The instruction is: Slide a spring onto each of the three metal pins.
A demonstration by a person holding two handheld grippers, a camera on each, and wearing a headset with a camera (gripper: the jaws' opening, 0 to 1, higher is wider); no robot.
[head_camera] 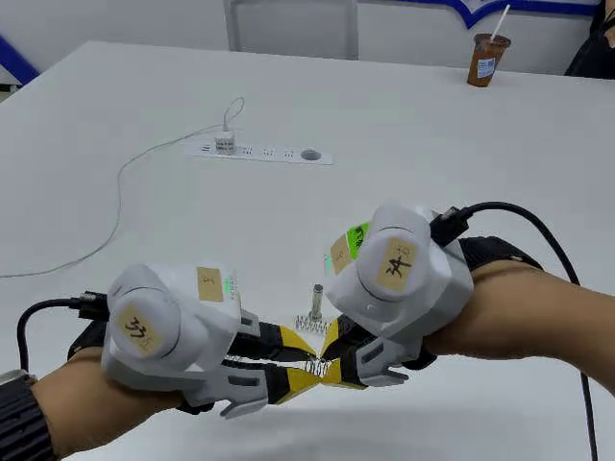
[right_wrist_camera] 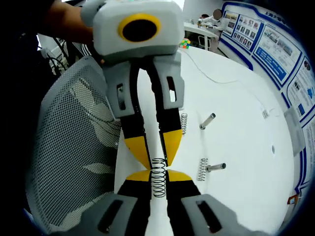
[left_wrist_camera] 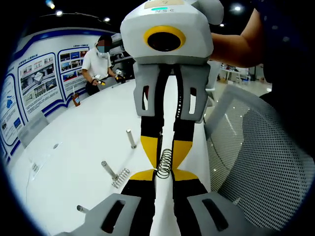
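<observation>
My two grippers meet tip to tip low over the white table (head_camera: 404, 144), the left gripper (head_camera: 286, 373) coming from the left and the right gripper (head_camera: 338, 363) from the right. A small steel spring (head_camera: 312, 367) sits between their yellow tips. In the right gripper view the spring (right_wrist_camera: 158, 177) lies mostly inside the right gripper (right_wrist_camera: 158, 176), whose jaws are shut on it. The left gripper (left_wrist_camera: 164, 173) pinches the spring's (left_wrist_camera: 166, 162) near end. One pin (head_camera: 316, 300) stands just beyond, a loose spring (head_camera: 309, 325) at its base. Three pins (left_wrist_camera: 131, 138) (left_wrist_camera: 109, 170) (left_wrist_camera: 82, 210) stand on the table.
A white power strip (head_camera: 259, 152) with a cable lies mid-table. A brown cup with a straw (head_camera: 488, 58) stands at the far right edge. Another loose spring (right_wrist_camera: 184, 123) lies near a pin (right_wrist_camera: 207, 120). A mesh chair (left_wrist_camera: 256, 157) sits beside the table, and a person (left_wrist_camera: 98, 59) stands far off.
</observation>
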